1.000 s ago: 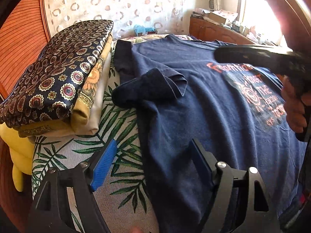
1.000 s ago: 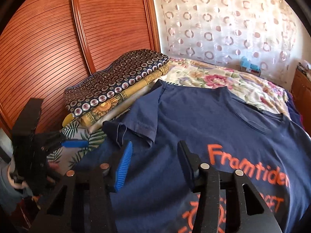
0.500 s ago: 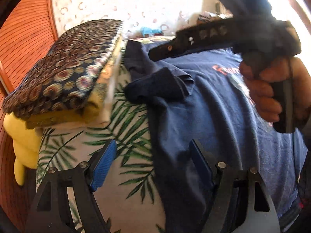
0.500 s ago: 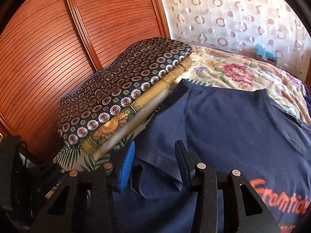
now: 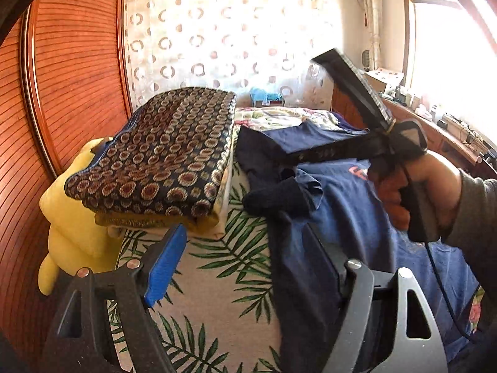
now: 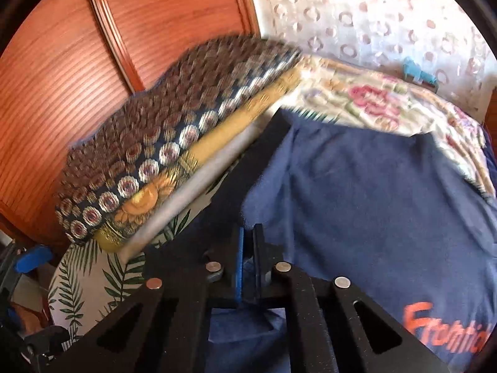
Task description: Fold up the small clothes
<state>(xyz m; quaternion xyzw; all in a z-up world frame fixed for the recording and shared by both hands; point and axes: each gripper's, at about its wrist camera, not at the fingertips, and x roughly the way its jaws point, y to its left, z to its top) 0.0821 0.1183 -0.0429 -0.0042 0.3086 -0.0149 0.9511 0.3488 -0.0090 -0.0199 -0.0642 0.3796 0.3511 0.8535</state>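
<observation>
A navy T-shirt point(image 5: 341, 217) with orange print lies spread on the bed, its left sleeve point(image 5: 279, 199) folded inward. In the right wrist view my right gripper point(image 6: 247, 242) has its jaws closed together on navy cloth of the T-shirt point(image 6: 357, 202) at the sleeve and shoulder. From the left wrist view the right gripper point(image 5: 289, 158) reaches over that sleeve, held by a person's hand point(image 5: 413, 186). My left gripper point(image 5: 245, 233) hovers open above the shirt's side edge, nothing between its blue pads point(image 5: 164, 264).
A stack of folded patterned cloths point(image 5: 161, 161) sits left of the shirt on a palm-leaf sheet point(image 5: 223, 279). A yellow pillow point(image 5: 71, 217) lies against the slatted wooden wardrobe point(image 5: 71, 77). Behind are a floral bedspread point(image 6: 372, 99) and a curtain point(image 5: 233, 37).
My right gripper moved left onto the sleeve and its jaws closed from half open. The left gripper rose and drew back, staying open.
</observation>
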